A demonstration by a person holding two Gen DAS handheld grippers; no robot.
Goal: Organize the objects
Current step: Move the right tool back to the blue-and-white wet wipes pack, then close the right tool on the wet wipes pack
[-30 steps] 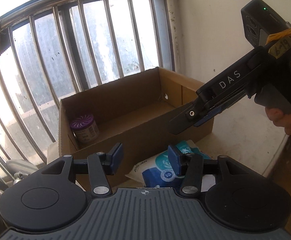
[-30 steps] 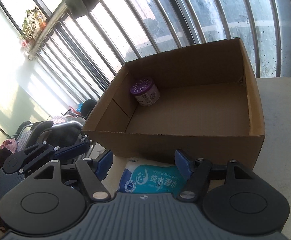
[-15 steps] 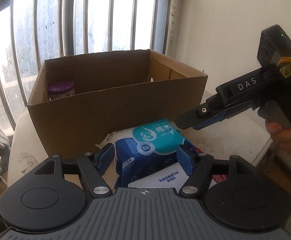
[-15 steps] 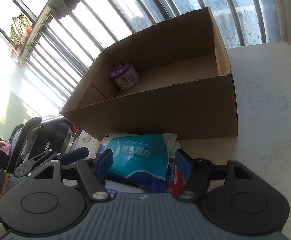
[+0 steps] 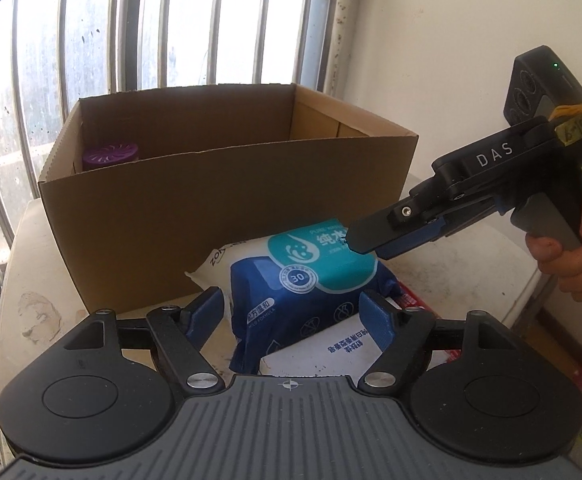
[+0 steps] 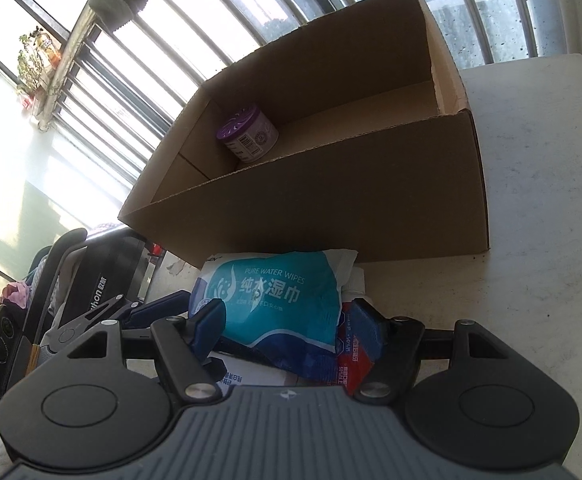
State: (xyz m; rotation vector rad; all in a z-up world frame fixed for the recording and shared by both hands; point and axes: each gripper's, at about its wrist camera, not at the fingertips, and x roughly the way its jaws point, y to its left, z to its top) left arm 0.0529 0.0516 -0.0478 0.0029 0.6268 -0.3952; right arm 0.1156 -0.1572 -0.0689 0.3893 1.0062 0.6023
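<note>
A wet-wipes pack [image 5: 315,256] with a teal label and dark blue sides lies on a white carton [image 5: 331,352] and a red packet [image 6: 351,360], just in front of the cardboard box [image 5: 211,208]. My left gripper [image 5: 291,316] hovers over the near end of the pack. Its jaws are opening, with the pack between them and the pads not pressing on it. My right gripper [image 6: 289,320] stands open over the wet-wipes pack [image 6: 275,300] from the other side, its tips [image 5: 367,242] just above the teal label. A purple-lidded can [image 6: 247,136] stands in the box's far left corner.
The cardboard box [image 6: 331,200] sits on a pale, stained tabletop [image 6: 531,200] against a barred window [image 5: 171,20] and a white wall. A hand [image 5: 571,256] holds the right gripper. Black stroller-like gear [image 6: 91,280] stands beyond the table's left edge.
Both grippers have sunk from box height toward the wipes pack. The left jaws have spread wider; the right jaws are unchanged. The can and box have not moved.
</note>
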